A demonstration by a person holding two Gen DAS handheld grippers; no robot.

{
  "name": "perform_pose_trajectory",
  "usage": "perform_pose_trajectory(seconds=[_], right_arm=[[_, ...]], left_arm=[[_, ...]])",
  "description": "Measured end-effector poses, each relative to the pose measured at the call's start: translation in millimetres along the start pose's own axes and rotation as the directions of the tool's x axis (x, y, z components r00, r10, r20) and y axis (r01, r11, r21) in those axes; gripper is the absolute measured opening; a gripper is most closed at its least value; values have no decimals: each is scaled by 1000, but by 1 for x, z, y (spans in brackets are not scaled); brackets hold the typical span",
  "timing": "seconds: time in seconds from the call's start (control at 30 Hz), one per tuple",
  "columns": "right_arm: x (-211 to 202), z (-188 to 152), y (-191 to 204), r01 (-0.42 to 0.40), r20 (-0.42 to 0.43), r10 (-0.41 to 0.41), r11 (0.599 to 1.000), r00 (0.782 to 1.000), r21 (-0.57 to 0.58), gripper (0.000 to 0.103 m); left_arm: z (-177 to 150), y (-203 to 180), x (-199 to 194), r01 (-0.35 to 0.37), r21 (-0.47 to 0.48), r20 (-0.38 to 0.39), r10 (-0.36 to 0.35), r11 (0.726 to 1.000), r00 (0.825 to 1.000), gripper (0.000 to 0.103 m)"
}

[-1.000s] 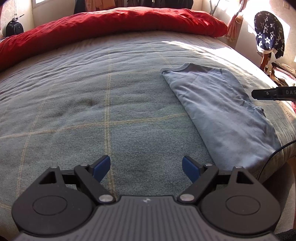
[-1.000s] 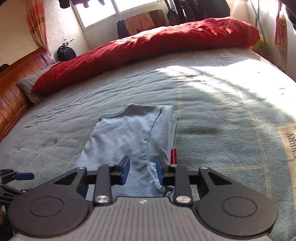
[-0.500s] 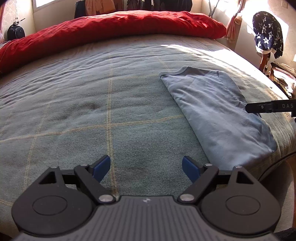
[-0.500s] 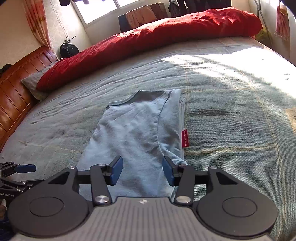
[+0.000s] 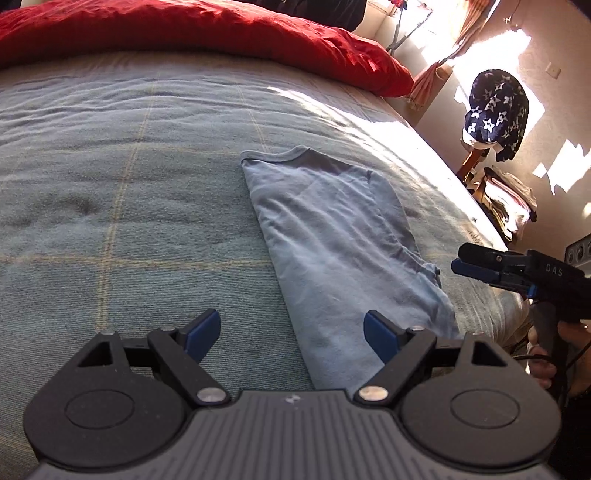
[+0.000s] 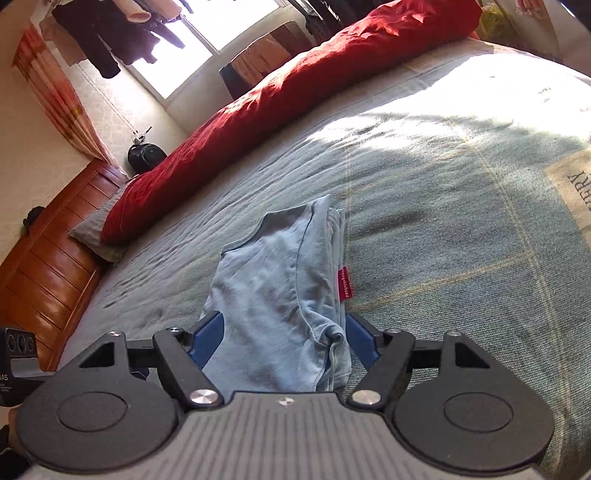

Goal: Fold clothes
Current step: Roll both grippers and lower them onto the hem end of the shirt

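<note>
On the grey-green checked bedspread (image 5: 110, 192), as seen from the left wrist, a light blue T-shirt (image 5: 332, 236) is laid folded lengthwise, its collar pointing toward the red duvet (image 5: 207, 33) at the far side. The left gripper (image 5: 291, 334) is held with its jaws wide apart above the near end of the shirt; the shirt's left folded edge runs between the blue pads (image 5: 380, 336), with bare bedspread under the left one. The right gripper (image 5: 469, 264) is seen side-on past the shirt's right edge. From the right wrist, the right gripper (image 6: 277, 338) is shown with jaws apart, the near hem of the T-shirt (image 6: 277, 295) lying between and partly over its fingers (image 6: 208, 338). A small red label (image 6: 344, 281) is seen at the shirt's right edge.
</note>
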State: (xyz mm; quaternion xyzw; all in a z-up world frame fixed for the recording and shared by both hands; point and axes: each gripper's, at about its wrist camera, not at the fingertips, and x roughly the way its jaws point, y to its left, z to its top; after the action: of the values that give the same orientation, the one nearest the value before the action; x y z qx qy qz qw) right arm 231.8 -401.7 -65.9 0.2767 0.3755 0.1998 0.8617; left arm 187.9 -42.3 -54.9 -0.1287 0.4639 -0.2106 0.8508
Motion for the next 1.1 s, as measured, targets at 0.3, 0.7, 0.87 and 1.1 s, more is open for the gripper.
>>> perform_pose_trajectory(seconds=[0.3, 0.7, 0.87, 1.1], right_arm=[[29, -9, -50, -119, -84, 144, 962, 986, 245, 84], [84, 31, -43, -173, -161, 215, 956, 963, 237, 87], [107, 50, -41, -193, -181, 240, 950, 954, 246, 87], [93, 34, -37, -210, -190, 252, 954, 949, 215, 89]], left_arm=[[3, 34, 43, 171, -269, -42, -189, 948, 981, 86], [44, 46, 92, 292, -359, -63, -336, 886, 940, 88], [59, 40, 107, 310, -329, -95, -358, 892, 929, 90], [50, 38, 101, 345, -310, -115, -395, 886, 912, 89]])
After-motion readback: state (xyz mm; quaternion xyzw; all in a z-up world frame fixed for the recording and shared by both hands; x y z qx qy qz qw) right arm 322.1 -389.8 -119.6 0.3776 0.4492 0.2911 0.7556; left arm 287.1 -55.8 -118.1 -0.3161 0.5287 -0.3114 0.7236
